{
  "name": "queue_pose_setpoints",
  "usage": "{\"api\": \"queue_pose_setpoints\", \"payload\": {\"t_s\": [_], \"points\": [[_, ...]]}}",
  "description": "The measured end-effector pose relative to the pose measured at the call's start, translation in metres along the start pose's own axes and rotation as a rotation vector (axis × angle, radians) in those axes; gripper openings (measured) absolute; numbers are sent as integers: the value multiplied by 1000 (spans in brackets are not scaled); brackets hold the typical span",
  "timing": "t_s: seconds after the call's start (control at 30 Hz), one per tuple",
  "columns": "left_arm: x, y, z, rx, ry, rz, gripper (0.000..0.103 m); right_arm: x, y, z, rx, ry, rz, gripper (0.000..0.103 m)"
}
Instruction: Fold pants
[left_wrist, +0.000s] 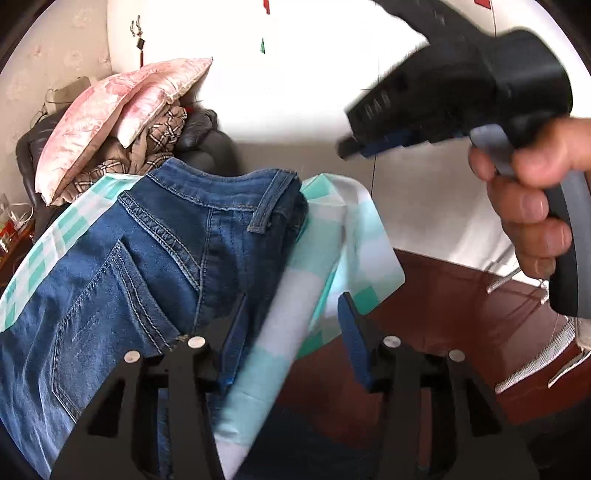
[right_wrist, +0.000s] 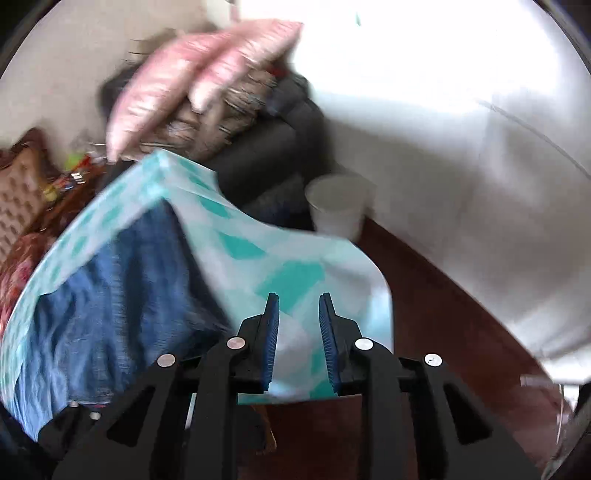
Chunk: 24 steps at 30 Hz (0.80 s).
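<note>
Jeans (left_wrist: 147, 258) lie folded on the checked cloth (left_wrist: 343, 236), waistband toward 12 o'clock, the left gripper (left_wrist: 291, 332) gaping empty at their 4 o'clock edge and the right gripper (right_wrist: 297, 332) narrowly apart over cloth, so a careless close could snag cloth instead.

One pair of jeans (left_wrist: 155, 258) lies on one checked cloth (left_wrist: 332, 236), two pink pillows (left_wrist: 110, 118) stacked beyond the cloth.

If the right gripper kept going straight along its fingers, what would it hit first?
Most likely the checked tablecloth: it lies directly between and ahead of the right gripper's parted fingers. The jeans sit off to the side. Blur leaves depth uncertain.
</note>
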<state>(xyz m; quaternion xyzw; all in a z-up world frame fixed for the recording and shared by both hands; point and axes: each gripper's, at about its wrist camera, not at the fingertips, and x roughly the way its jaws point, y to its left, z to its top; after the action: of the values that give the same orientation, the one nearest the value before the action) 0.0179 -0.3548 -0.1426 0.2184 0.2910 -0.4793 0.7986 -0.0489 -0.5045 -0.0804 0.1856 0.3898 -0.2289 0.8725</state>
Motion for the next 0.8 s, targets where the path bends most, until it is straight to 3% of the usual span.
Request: {"api": "queue_pose_setpoints", "payload": {"t_s": [0.03, 0.1, 0.2, 0.3, 0.33, 0.4, 0.47, 0.53, 0.67, 0.8], "points": [[-6, 3, 0, -51, -17, -2, 50, -3, 7, 2, -35, -14, 15, 35], [-23, 15, -6, -165, -57, 12, 50, -11, 28, 4, -118, -66, 38, 74], [-47, 32, -20, -280, -99, 113, 48, -16, 65, 5, -256, -114, 82, 88], [-72, 60, -42, -442, -114, 227, 42, -9, 103, 6, -327, -115, 160, 89], [-76, 67, -47, -473, -110, 259, 42, -3, 115, 6, -339, -96, 145, 89], [-78, 80, -56, -525, -68, 309, 38, 7, 133, 4, -360, -95, 171, 89], [-68, 91, -70, -578, 22, 292, 37, 14, 150, 0, -405, -97, 178, 92], [-70, 90, -72, -560, 8, 299, 37, 26, 166, -1, -447, -75, 171, 92], [-70, 92, -76, -565, -2, 294, 37, 43, 185, 9, -484, -52, 244, 92], [-74, 94, -79, -568, -5, 287, 41, 80, 184, 26, -473, 7, 87, 91]]}}
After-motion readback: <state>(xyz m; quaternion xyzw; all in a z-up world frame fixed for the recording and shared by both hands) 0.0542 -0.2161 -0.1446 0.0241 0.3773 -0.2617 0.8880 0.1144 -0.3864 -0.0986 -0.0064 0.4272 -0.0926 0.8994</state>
